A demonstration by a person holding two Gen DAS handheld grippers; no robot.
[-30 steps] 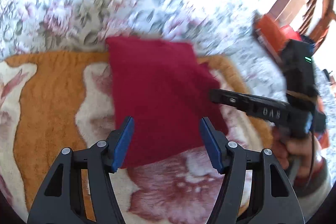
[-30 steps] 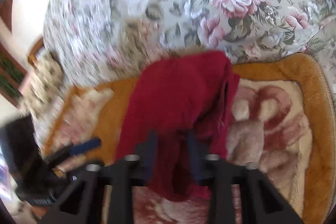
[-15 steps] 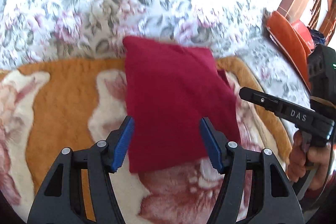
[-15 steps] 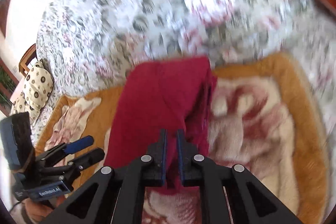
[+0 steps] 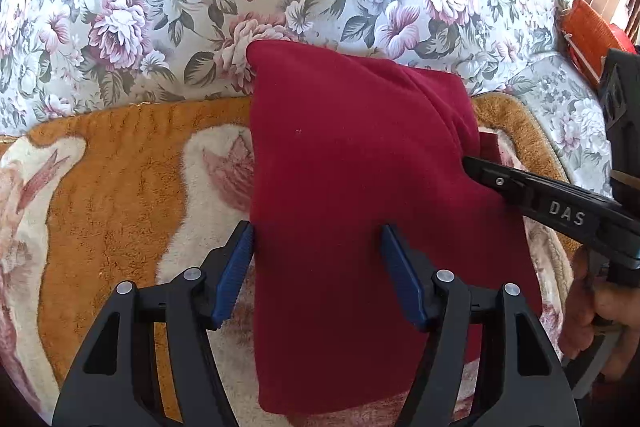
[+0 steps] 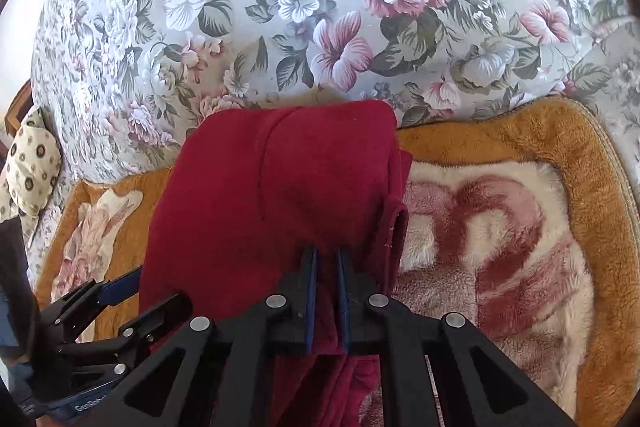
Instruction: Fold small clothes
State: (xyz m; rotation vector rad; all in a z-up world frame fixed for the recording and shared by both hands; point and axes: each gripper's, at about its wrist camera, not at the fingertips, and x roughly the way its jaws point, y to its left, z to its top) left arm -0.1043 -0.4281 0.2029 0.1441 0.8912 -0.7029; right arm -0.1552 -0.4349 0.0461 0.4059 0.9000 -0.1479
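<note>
Pinching the red garment (image 6: 256,203) edge, right gripper (image 6: 325,291) jaws; left gripper (image 5: 316,267) jaws spread, blanket (image 5: 120,167) beside.

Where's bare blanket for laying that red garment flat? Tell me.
Bare blanket lies left of the red garment, up to the floral cover. On the garment's other side, more pile is free. The left claw and right claw crowd the garment.

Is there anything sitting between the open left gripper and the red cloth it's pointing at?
Nothing visible does. The left gripper is open, its blue pads straddling the near part of the red cloth, which lies on the orange blanket. The right gripper is shut on the cloth's right edge, off to the side.
</note>
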